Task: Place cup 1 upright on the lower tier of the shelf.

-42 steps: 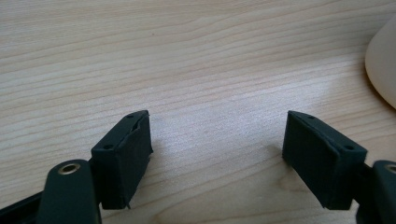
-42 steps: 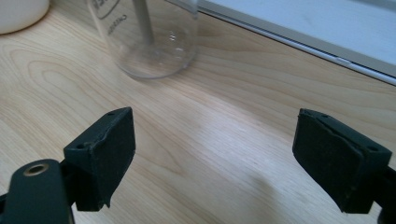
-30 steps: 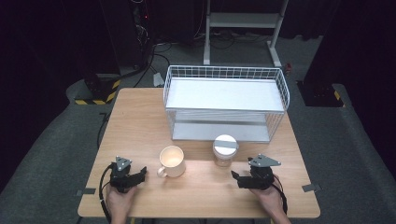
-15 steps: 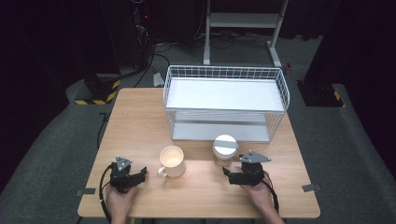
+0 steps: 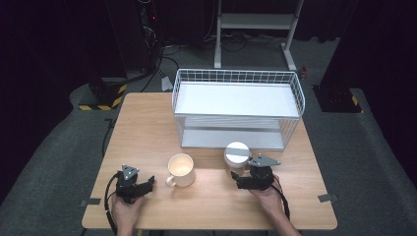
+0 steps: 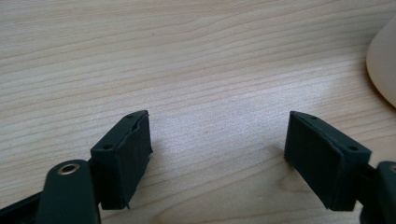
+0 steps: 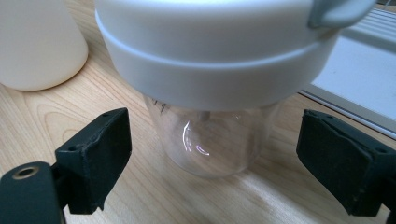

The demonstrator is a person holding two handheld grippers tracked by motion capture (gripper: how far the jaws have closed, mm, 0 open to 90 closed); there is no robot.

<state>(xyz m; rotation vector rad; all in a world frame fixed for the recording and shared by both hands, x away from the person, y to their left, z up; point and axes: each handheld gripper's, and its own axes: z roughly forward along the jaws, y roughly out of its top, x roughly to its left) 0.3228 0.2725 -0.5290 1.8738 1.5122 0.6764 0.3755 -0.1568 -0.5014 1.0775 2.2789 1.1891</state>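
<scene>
The right gripper [image 7: 212, 163] is wide open, with one jaw on each side of the clear jar [image 7: 212, 135]. The jar stands up straight, right in front of it, and its white lid [image 5: 236, 151] is on top. The jaws are near the glass but not touching it. The cream mug [image 5: 181, 169] sits just beside the jar. The wire rack [image 5: 237, 109] is behind. The left gripper [image 5: 142, 186] is open too, resting on the table [image 5: 147, 128]. A moment ago the right gripper was farther back; now it has slid forward to the jar.

Wire rack [image 5: 238, 103] on table [image 5: 147, 128], far right; jar [image 5: 236, 156] just before it; mug [image 5: 181, 170] left of jar; left gripper [image 5: 132, 183] near left; right gripper [image 5: 246, 180] at jar.
</scene>
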